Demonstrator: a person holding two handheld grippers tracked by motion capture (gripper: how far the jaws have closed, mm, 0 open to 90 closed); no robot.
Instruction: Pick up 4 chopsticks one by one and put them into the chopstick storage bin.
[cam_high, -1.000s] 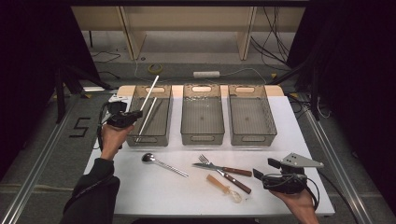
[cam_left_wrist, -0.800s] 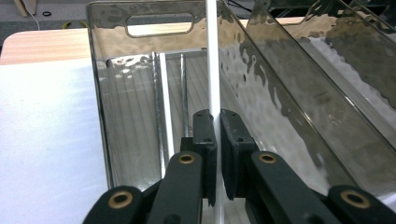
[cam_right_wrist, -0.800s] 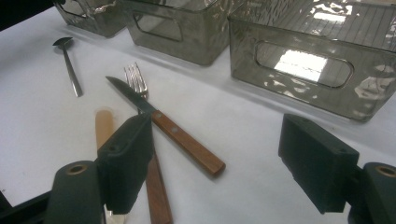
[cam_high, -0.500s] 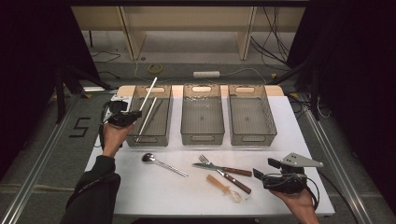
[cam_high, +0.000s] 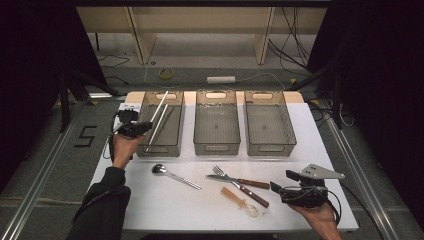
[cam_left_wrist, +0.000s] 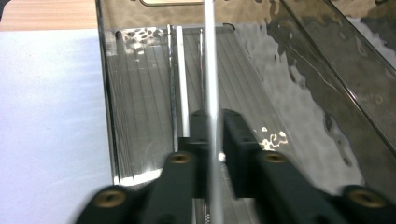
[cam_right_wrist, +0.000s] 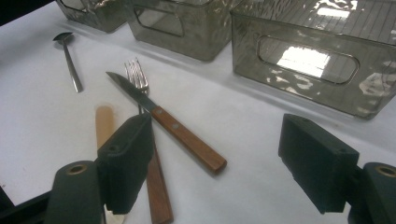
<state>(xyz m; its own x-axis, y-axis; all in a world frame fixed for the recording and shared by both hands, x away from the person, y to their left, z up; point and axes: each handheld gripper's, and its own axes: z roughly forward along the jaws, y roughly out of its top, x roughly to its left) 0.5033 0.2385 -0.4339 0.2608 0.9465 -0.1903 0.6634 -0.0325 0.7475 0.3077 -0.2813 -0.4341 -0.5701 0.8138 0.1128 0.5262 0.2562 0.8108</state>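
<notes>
Sorting cutlery into 3 bins, early stage. Left gripper (cam_high: 142, 127), jaws just been opening, has a chopstick (cam_left_wrist: 210, 70) between loosened pads over the left bin (cam_high: 175, 131) at 10 o'clock; 1 chopstick (cam_left_wrist: 181, 84) already inside. Right gripper (cam_right_wrist: 215, 163) wide open, empty, at 4 o'clock. Spoon (cam_high: 172, 174), fork (cam_high: 219, 171), knife (cam_high: 240, 182) left on table (cam_high: 165, 210).

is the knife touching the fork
Touching. In the right gripper view the knife lies across the fork, its blade over the tines; the high view shows them crossed too.
</notes>
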